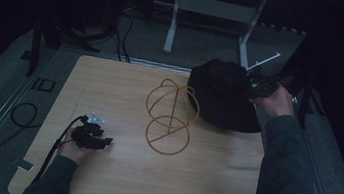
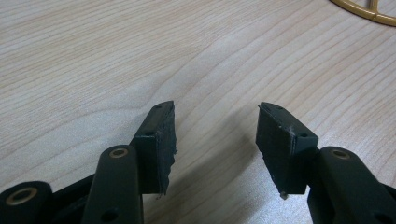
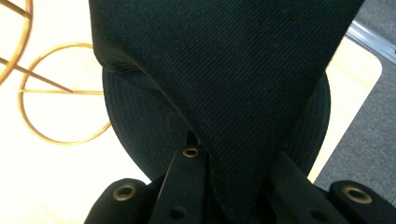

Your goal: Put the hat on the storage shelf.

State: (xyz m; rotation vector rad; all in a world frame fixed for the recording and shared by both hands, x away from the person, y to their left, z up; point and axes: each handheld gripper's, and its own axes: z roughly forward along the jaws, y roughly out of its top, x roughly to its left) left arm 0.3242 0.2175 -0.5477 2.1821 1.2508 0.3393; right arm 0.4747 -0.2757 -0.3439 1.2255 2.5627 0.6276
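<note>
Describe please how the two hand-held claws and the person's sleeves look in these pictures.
Both claws are black. The left claw has two flat jaws faced with rough, dark, torn-edged pads, brass-coloured rivets on its links, a pale plate on top and a black cable trailing from it. The right claw shows a small green light and the same brass rivets. The person wears dark grey long sleeves.

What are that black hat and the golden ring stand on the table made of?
The black hat looks like woven cloth: fine diagonal ribs and stitched rows around its brim, matte. The golden stand seems to be thin metal wire or rod, going by its slim, rigid hoops with a dull gold finish; painted plastic can't be ruled out.
</note>
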